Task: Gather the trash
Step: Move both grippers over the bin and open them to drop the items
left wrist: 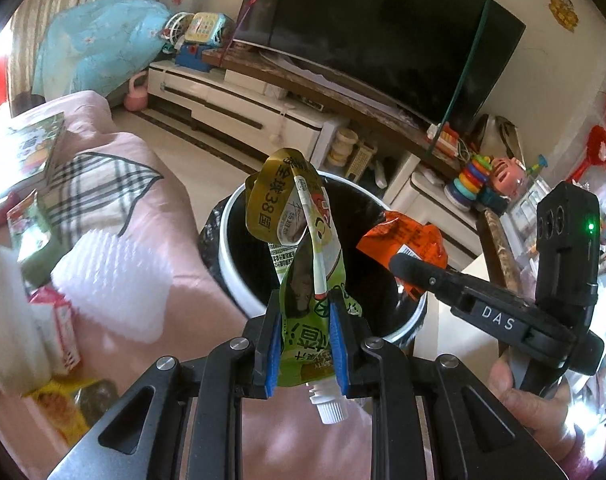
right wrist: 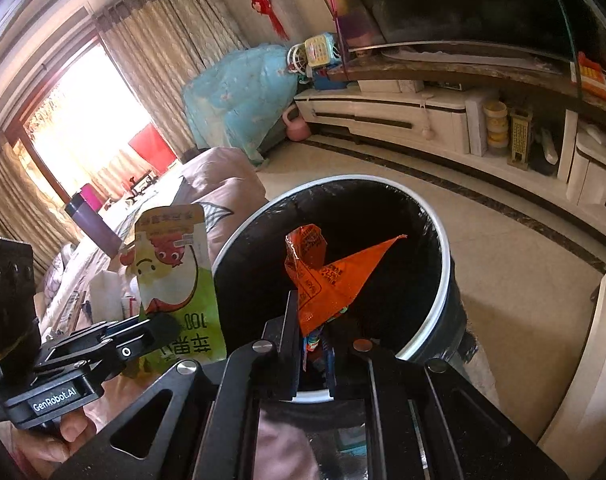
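Observation:
My left gripper [left wrist: 306, 304] is shut on a green juice pouch [left wrist: 303, 264] with a white spout cap, held upright at the near rim of the round trash bin [left wrist: 233, 268]. The pouch also shows in the right wrist view [right wrist: 175, 280], left of the bin [right wrist: 443, 280]. My right gripper [right wrist: 317, 316] is shut on an orange snack wrapper [right wrist: 327, 276] and holds it over the bin's black-lined opening. That wrapper [left wrist: 407, 240] and the right gripper [left wrist: 399, 264] appear at the bin's right side in the left wrist view.
A pink-covered table [left wrist: 143, 208] on the left carries more trash: white foam sheet [left wrist: 115, 284], white block [left wrist: 7, 320], small cartons and packets [left wrist: 59, 324]. A TV cabinet [right wrist: 403, 120] with toys runs along the far wall, open floor [right wrist: 503, 260] before it.

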{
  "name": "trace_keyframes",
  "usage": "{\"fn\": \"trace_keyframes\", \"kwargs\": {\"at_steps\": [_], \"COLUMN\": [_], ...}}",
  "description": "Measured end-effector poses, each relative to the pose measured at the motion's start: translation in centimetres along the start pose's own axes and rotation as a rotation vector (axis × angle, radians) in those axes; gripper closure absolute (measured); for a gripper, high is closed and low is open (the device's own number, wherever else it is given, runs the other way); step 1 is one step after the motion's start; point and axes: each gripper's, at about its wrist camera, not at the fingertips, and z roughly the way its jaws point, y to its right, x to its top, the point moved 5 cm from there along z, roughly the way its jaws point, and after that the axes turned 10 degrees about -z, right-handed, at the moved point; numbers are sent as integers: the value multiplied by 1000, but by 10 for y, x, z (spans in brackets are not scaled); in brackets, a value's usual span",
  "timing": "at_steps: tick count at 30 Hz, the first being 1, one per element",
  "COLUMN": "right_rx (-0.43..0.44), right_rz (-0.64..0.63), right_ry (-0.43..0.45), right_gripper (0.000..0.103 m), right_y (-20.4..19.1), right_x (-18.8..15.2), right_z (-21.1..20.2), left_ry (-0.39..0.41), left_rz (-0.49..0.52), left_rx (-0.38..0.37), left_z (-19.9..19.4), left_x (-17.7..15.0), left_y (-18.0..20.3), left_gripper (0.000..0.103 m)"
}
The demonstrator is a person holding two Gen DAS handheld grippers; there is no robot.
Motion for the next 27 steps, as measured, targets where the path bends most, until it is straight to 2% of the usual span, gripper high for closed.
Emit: {"fn": "trace_keyframes", "kwargs": {"at_steps": [4, 10, 11, 13, 14, 15, 19, 27], "right_rx": [-2, 11, 7, 7, 9, 12, 16, 34], "right_rz": [-9, -13, -11, -1, 6, 13, 19, 57], "right_ry": [-22, -53, -54, -55, -54, -51, -31, 41], "right_gripper": [93, 89, 86, 77, 68, 57, 54, 22], "right_y": [4, 9, 10, 14, 16, 17, 17, 6], "right_x": [3, 6, 6, 7, 7, 7, 6, -2], "right_z": [7, 16, 16, 16, 16, 15, 9, -8], "left_ry": [-19, -42, -40, -34, -30, -22, -12, 43], "left_rz": [-4, -11, -11, -18, -20, -21, -41, -85], "left_rx": [8, 22, 24, 33, 37, 40, 36, 35], "left_z": [16, 30, 30, 29, 29, 27, 18, -19], "left_x": [10, 20, 20, 22, 21, 20, 12, -21], "left_y": [3, 5, 6, 6, 7, 7, 1, -18], "left_gripper": [82, 75, 71, 55, 47, 47, 45, 31]}}
